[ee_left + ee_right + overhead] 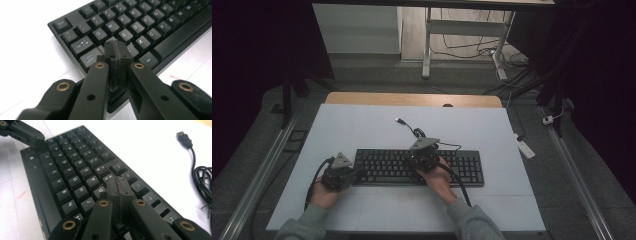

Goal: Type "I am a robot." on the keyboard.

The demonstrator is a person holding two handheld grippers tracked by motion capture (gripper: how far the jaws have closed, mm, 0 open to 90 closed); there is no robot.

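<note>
While lying across the near half of the white table top (362, 125), the black keyboard (467, 170) takes both tools. Left gripper (117, 47) closed, jaws pressed together with nothing between, tip over the key beside Caps Lock at the left end. Right gripper (119, 182) likewise closed and empty, tip down among the middle keys. USB cable (200, 175) loose just behind the keyboard.

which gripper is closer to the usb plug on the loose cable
Right. The right gripper sits over the keyboard's middle keys, just below the usb plug; the left gripper is at the keyboard's left end, farther off.
</note>
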